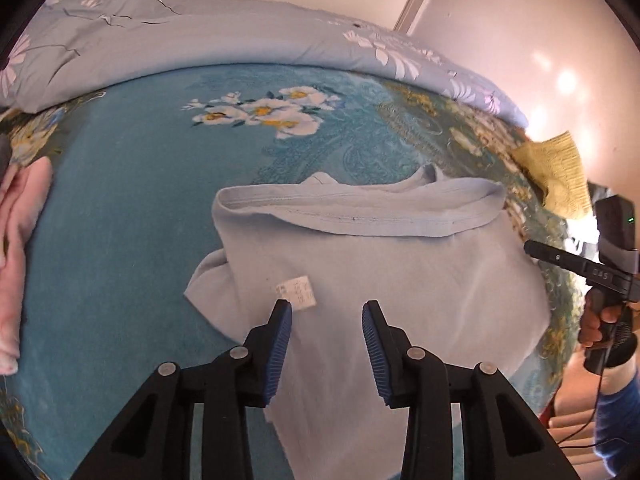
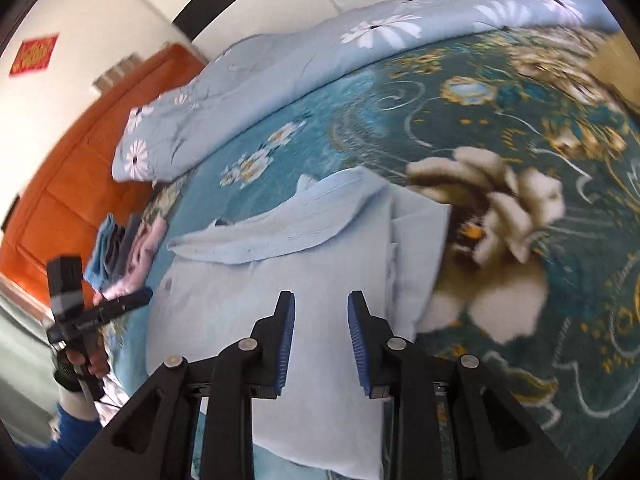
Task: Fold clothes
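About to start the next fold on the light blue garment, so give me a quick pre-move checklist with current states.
1. Left gripper jaws open, nothing between them: ok.
2. Right gripper jaws open, nothing held: ok.
3. Light blue garment released, lying on the blanket: ok.
4. Folded top band flat and even: not ok, it sits rumpled.
5. Pink cloth and yellow cloth apart from the garment: ok.
6. Near hem position: cannot tell, hidden behind the grippers.

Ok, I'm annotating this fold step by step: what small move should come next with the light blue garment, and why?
Probably lower both grippers to pinch the near edge of the light blue garment. The left gripper and right gripper are both open above it, holding nothing, and its hemmed far edge is already turned over while the near part lies flat.
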Demonstrator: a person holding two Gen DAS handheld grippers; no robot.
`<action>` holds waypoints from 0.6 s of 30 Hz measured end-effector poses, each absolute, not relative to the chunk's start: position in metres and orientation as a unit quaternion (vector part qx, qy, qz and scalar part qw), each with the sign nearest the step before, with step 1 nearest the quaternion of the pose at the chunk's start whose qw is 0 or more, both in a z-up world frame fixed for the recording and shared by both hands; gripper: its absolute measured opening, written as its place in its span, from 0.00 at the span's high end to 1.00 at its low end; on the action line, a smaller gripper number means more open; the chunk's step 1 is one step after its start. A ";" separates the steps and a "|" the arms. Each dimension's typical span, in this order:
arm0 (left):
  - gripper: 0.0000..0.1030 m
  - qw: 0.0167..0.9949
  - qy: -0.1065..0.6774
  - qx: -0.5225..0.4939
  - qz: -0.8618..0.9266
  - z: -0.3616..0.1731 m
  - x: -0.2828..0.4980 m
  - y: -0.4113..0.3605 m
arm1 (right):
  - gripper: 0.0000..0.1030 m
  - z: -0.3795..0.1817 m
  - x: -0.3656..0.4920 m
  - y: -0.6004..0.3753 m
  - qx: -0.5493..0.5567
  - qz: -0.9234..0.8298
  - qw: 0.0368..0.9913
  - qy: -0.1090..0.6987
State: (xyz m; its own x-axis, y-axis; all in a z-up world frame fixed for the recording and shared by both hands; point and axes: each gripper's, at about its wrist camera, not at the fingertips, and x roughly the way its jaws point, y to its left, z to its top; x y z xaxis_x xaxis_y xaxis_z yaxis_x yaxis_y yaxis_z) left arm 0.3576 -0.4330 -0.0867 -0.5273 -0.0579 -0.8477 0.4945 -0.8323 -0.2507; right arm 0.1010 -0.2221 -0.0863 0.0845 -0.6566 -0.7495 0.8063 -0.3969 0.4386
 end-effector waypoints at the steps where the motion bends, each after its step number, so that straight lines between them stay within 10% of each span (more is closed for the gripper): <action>1: 0.61 0.167 0.225 0.469 -0.838 -0.091 0.348 -0.434 | 0.73 -0.088 0.107 -0.235 0.489 -0.670 0.549 0.100; 18: 0.61 0.228 0.295 0.442 -0.816 -0.110 0.305 -0.522 | 0.73 -0.107 0.058 -0.320 0.487 -0.695 0.507 0.149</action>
